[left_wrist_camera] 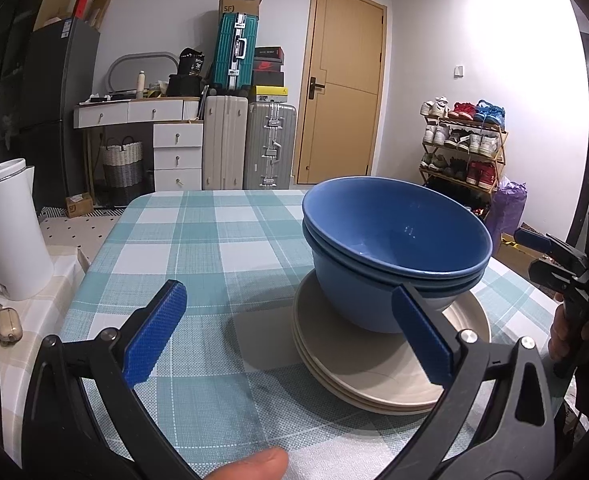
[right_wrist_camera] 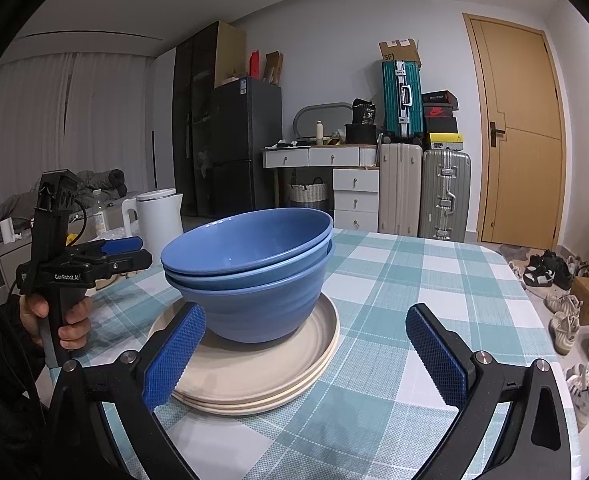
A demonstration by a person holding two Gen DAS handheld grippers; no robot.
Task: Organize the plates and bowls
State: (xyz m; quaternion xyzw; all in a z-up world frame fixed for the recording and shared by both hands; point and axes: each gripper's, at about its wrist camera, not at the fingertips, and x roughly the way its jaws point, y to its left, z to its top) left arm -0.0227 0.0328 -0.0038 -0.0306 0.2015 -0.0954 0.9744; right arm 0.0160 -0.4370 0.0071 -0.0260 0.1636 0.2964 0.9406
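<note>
Left gripper (left_wrist_camera: pixel 286 332): jaws wide, empty.
Right gripper (right_wrist_camera: pixel 306 352): wide, empty.
Bowls (left_wrist_camera: pixel 394 240): nested on plates (left_wrist_camera: pixel 378 380), just ahead, between both.
Tip: probably finished; withdraw without nudging.

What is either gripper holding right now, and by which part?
Nothing. The left gripper and right gripper are open, short of the blue bowls stacked on beige plates.

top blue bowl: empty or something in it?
Empty as far as visible: the top blue bowl shows bare glazed interior down to its base; its near inner wall is hidden.
</note>
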